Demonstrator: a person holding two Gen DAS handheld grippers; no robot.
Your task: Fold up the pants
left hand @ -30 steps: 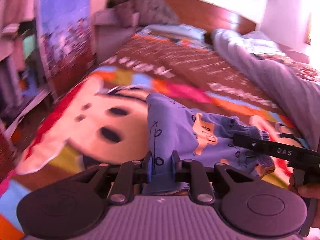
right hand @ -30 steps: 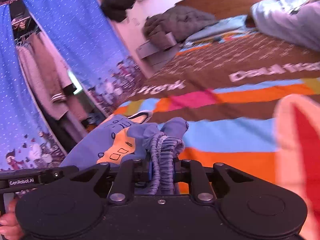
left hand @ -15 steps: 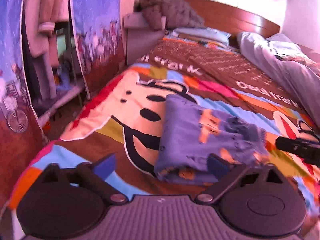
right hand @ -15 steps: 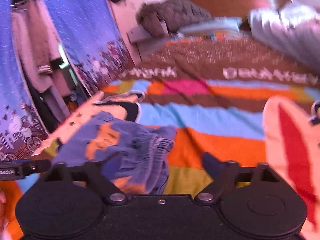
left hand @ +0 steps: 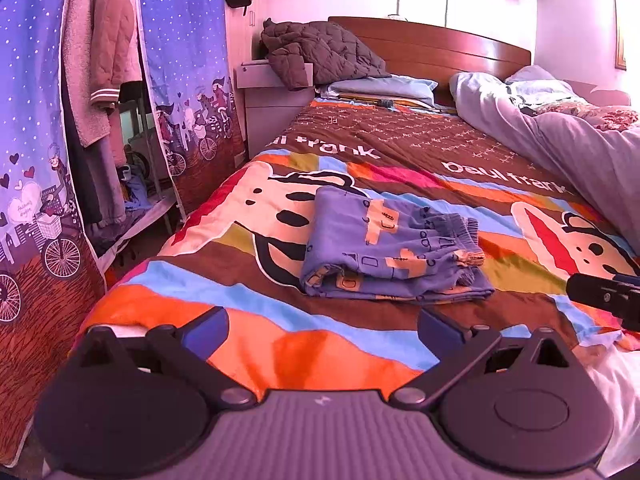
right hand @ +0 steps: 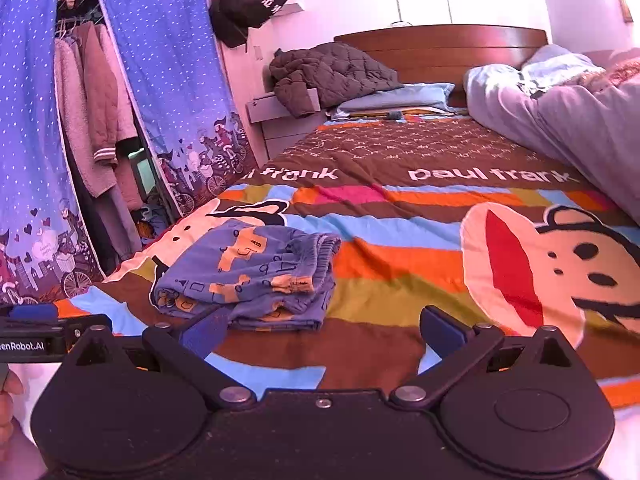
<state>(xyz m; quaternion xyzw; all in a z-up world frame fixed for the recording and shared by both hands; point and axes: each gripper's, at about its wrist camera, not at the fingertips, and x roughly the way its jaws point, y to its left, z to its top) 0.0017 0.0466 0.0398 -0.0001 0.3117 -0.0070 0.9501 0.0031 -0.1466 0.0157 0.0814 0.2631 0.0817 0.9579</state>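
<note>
Small blue pants (left hand: 388, 254) with orange prints lie folded in a compact bundle on the colourful bedspread (left hand: 280, 344); they also show in the right wrist view (right hand: 252, 276). My left gripper (left hand: 320, 330) is open and empty, pulled back near the foot of the bed, short of the pants. My right gripper (right hand: 320, 330) is open and empty, also back from the pants, which lie ahead to its left. The right gripper's body (left hand: 604, 298) shows at the right edge of the left wrist view, and the left gripper's body (right hand: 36, 338) at the left edge of the right wrist view.
A grey duvet (left hand: 560, 140) lies heaped along the bed's right side. Pillows (left hand: 384, 88) and a dark quilted jacket (left hand: 320, 54) lie by the wooden headboard (left hand: 440, 46). A curtained wardrobe (left hand: 60, 140) with hanging clothes stands left of the bed.
Both grippers let go of the pants, opened and drew back toward the foot of the bed. The pants now lie folded on the bedspread.
</note>
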